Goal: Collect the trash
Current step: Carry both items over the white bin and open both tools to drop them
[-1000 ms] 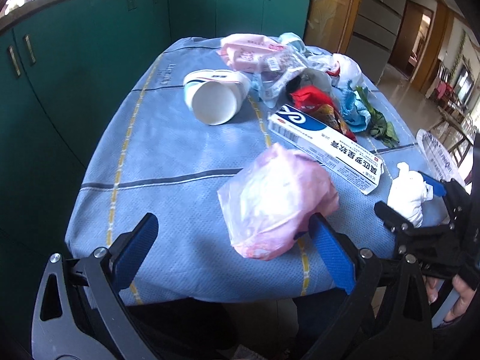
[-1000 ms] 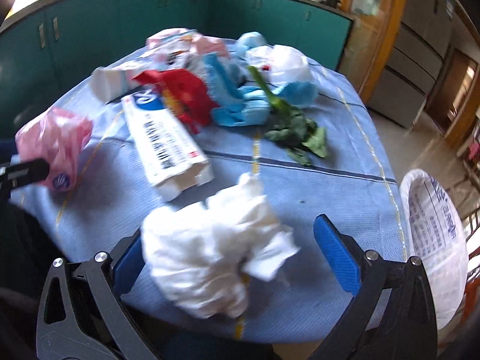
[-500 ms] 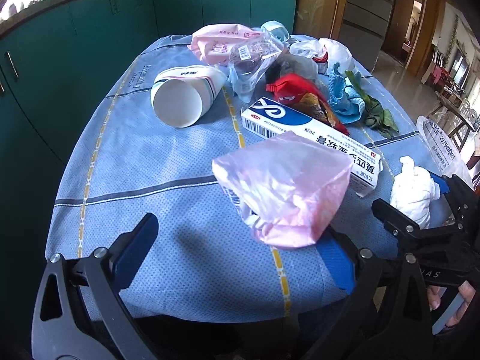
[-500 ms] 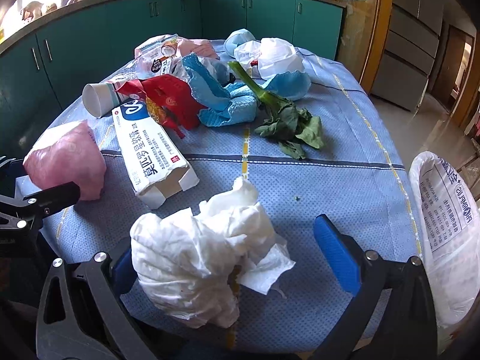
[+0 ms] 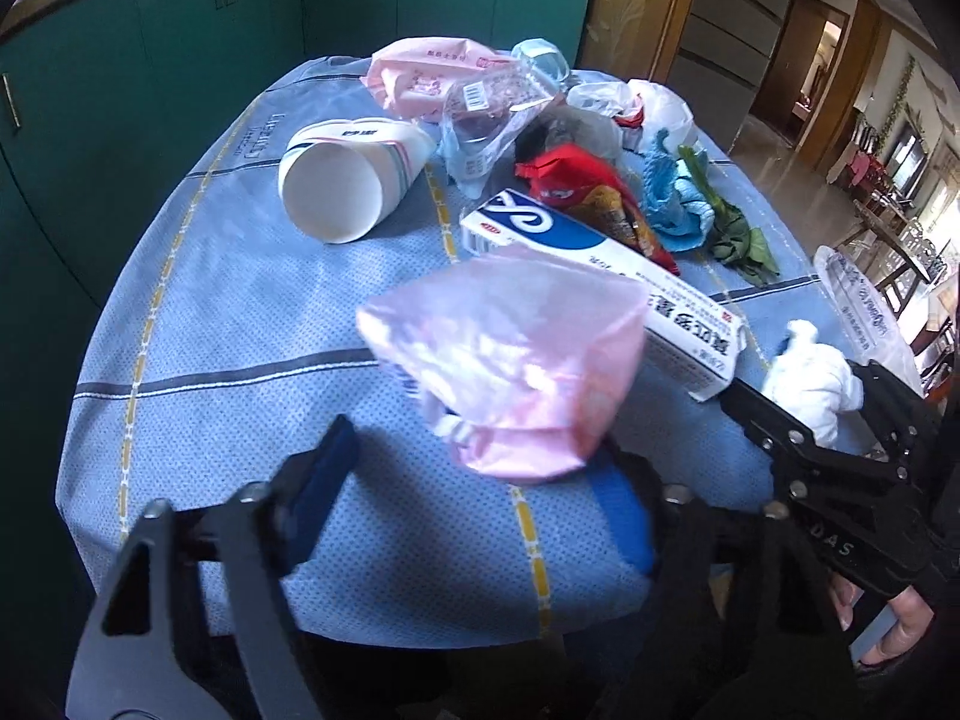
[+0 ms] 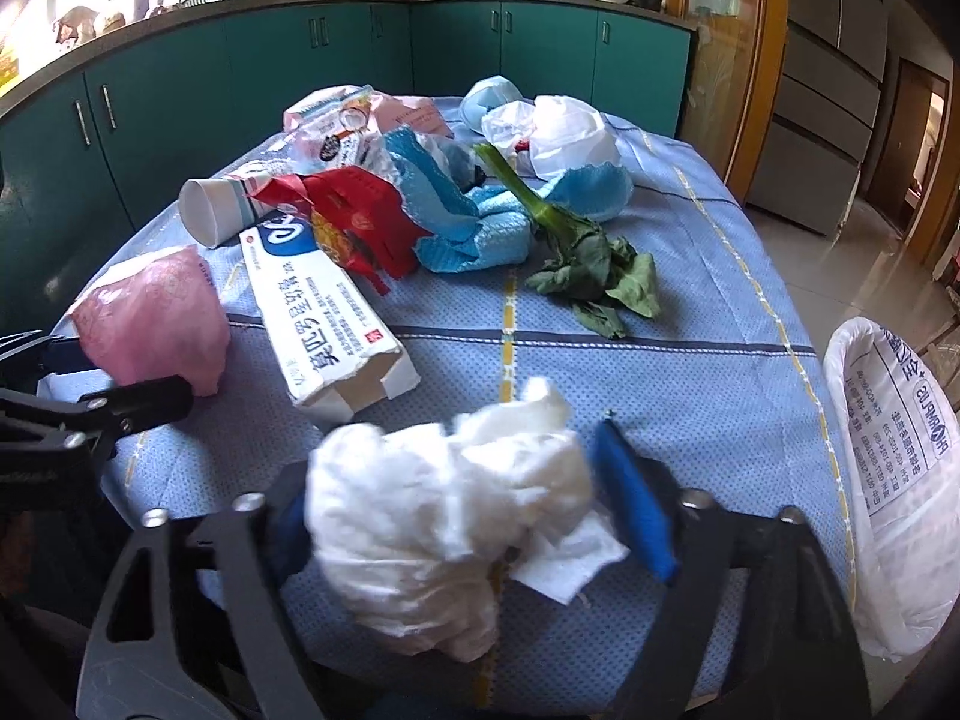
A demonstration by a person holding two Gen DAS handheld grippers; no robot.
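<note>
A crumpled pink plastic bag (image 5: 516, 360) lies near the front edge of the blue tablecloth (image 5: 240, 330). My left gripper (image 5: 474, 498) is around it with its jaws closing. The right pad (image 5: 624, 522) is under the bag's edge, while a strip of cloth still shows between the bag and the left pad (image 5: 324, 480). A white crumpled tissue wad (image 6: 444, 516) fills the gap of my right gripper (image 6: 456, 510), whose jaws are closing. The tissue hides the left pad and touches the right pad (image 6: 630, 504). The pink bag (image 6: 150, 324) also shows in the right wrist view.
Further back lie a tipped paper cup (image 5: 336, 192), a long white-and-blue box (image 5: 600, 276), a red wrapper (image 6: 354, 222), blue cloths (image 6: 468, 228), wilted greens (image 6: 588, 258) and more bags. A white bin bag (image 6: 900, 480) hangs open at the table's right edge. Green cabinets stand behind.
Both pairs of jaws have narrowed from wide open. The left gripper has moved in on the pink bag, which now sits between its fingers. The right gripper stays around the tissue.
</note>
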